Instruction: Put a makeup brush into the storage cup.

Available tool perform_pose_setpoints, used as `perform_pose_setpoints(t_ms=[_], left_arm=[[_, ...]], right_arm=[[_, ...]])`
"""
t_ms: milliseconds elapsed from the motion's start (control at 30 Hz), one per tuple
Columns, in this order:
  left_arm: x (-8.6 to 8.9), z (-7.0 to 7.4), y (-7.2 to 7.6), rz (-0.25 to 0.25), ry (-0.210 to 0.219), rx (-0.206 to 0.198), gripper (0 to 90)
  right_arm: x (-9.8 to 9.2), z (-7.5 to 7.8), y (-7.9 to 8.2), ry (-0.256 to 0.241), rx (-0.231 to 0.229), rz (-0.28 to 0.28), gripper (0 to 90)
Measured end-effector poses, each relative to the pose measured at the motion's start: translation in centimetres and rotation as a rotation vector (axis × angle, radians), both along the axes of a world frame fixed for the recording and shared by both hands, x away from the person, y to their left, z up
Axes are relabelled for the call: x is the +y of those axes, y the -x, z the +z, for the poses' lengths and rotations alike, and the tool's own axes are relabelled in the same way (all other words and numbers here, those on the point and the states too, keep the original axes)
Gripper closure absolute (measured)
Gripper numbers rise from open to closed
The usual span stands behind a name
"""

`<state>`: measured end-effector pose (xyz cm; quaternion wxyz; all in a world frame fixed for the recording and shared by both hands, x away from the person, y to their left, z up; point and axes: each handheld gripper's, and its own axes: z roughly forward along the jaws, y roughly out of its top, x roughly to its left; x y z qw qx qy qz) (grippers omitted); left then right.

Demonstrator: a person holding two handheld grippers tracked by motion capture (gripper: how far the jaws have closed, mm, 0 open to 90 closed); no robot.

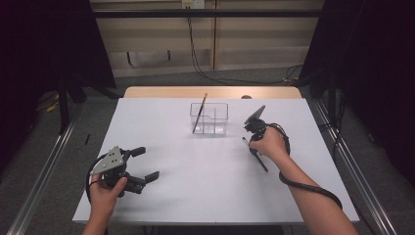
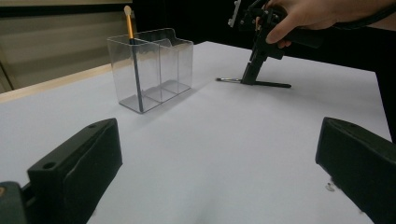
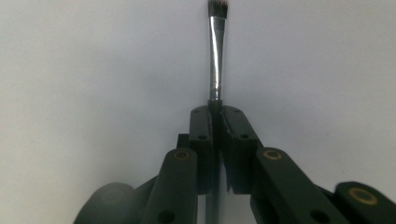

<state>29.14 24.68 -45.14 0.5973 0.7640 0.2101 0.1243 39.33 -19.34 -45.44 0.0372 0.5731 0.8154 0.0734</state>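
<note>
A black makeup brush (image 1: pixel 262 164) lies flat on the white table (image 1: pixel 195 191), right of centre. My right gripper (image 1: pixel 251 143) points straight down, shut on its handle. The right gripper view has the jaws pinched just behind the silver ferrule (image 3: pixel 215 60), with the bristles (image 3: pixel 218 8) ahead. A clear divided box (image 1: pixel 209 119) stands at mid-table, and a gold-and-black brush (image 1: pixel 199 113) leans upright in its left compartment. My left gripper (image 1: pixel 149 164) rests near the front left, open and holding nothing. Its own view looks toward the box (image 2: pixel 152 70) and the right gripper (image 2: pixel 254 70).
A wooden strip (image 1: pixel 213 92) runs along the table's far edge, with cables on the floor behind it. Metal rails (image 1: pixel 352 161) flank both sides of the table. Bare white surface lies between the two grippers and in front of the box.
</note>
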Motion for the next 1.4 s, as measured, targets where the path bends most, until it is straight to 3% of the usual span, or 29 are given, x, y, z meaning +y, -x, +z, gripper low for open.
perform_pose_setpoints(t_ms=[100,333,733,933,1100,1400], left_arm=[[-0.1,0.0,0.0,0.001,0.001,0.001,0.3],[-0.2,0.0,-0.1,0.002,0.002,0.005,0.3],[-0.1,0.1,0.0,0.004,0.003,0.002,0.3],[-0.1,0.1,0.0,0.005,0.004,0.003,0.3],[0.0,0.0,0.0,0.008,0.003,0.005,0.4],[-0.4,0.1,0.0,-0.001,0.004,0.005,0.3]], right_arm=[[0.1,0.0,0.0,0.006,-0.003,0.039,82.9],[0.5,0.0,0.1,0.035,-0.014,0.066,83.9],[-0.4,-0.1,0.4,-0.024,-0.035,0.043,84.7],[-0.3,-0.1,0.7,-0.02,-0.055,0.052,84.3],[-0.7,0.1,1.0,-0.031,-0.026,0.065,83.8],[-1.8,0.4,2.3,-0.034,-0.022,0.076,79.3]])
